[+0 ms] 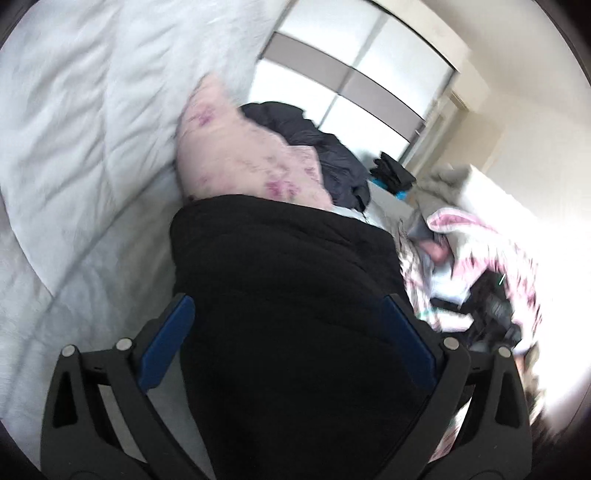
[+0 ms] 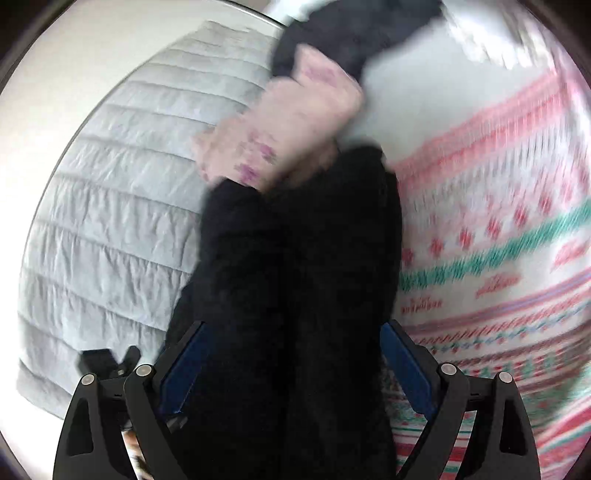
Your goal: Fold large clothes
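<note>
Left wrist view: the left gripper has its blue-padded fingers set wide apart, with a bulky black garment filling the whole gap between them; whether the pads actually pinch the cloth cannot be told. The garment spreads from the near edge toward the middle of the view and hides the near centre of the scene. It lies on a white quilted bed cover, which runs along the left. Just beyond the garment's far edge sits a pale pink floral pillow, touching it. Behind the pillow lies a heap of dark navy clothing, and farther off a small black pile. To the right is a blurred patterned pink and white fabric. A mirrored wardrobe stands at the far end.

Right wrist view: the right gripper likewise stands wide, its fingers flanking the same black garment, which blocks the central view; contact at the pads is not discernible. The pink pillow lies at the garment's far end, with navy clothing beyond it. The quilted cover lies left; a knit-patterned red, pink and green fabric fills the right. Motion blur softens both views.
</note>
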Motion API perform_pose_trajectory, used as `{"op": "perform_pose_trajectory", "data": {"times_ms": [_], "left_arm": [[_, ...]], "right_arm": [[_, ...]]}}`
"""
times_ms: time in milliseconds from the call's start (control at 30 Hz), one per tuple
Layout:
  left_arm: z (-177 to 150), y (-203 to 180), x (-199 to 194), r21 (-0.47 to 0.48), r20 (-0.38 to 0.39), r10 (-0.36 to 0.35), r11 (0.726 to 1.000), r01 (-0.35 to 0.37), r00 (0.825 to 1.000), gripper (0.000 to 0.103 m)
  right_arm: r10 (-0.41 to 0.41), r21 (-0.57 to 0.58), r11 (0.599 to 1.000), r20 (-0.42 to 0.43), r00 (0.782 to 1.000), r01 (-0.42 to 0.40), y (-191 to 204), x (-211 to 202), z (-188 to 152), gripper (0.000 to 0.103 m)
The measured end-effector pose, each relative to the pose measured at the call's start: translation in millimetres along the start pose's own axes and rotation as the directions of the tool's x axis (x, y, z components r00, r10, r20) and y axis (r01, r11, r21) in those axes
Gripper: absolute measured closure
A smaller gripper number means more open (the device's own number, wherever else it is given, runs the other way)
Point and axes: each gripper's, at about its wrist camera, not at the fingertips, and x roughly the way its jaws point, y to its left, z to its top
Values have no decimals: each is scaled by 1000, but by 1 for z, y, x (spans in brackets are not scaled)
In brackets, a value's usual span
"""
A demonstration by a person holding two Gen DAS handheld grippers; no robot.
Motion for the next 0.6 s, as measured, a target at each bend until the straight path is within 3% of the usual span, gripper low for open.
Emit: {"op": "perform_pose_trajectory", "data": {"times_ms": [100, 133, 200, 267, 300, 400, 467, 533, 600], "left_arm": [[-28, -29, 33, 79, -125, -23, 996, 33, 992, 3], [-40, -34, 39, 133, -111, 31, 991, -16, 993, 2], [-61, -56, 52, 278, -47, 156, 951, -137, 987, 2], [-70, -72, 55, 357, -25, 204, 916, -182, 979, 2], [-70, -78, 55, 377, -23, 213, 907, -189, 977, 2], [-65, -80, 38, 339, -19, 259, 910, -238, 966, 2], [-64, -82, 21, 267, -38, 284, 927, -264, 958, 1], [-74, -81, 2, 180, -84, 366, 920, -347, 927, 1], [-89, -88, -14, 127, -132, 448, 892, -433, 884, 1]], "right_arm": [[25, -97, 995, -3, 1000, -25, 28, -7, -23, 9], [11, -121, 993, -27, 1000, -14, 30, 0, -32, 9], [-91, -169, 982, -61, 994, 79, 31, 17, -52, 9], [-279, -241, 937, -73, 958, 254, 26, 41, -65, 5], [-292, -243, 932, -71, 954, 268, 24, 43, -70, 4], [-263, -187, 949, -29, 964, 253, 26, 21, -74, 4], [-299, -236, 922, 72, 952, 307, 44, -9, -81, 3], [-351, -312, 870, 149, 924, 381, 61, -38, -97, 3], [-411, -359, 815, 193, 891, 454, 74, -62, -121, 3]]}}
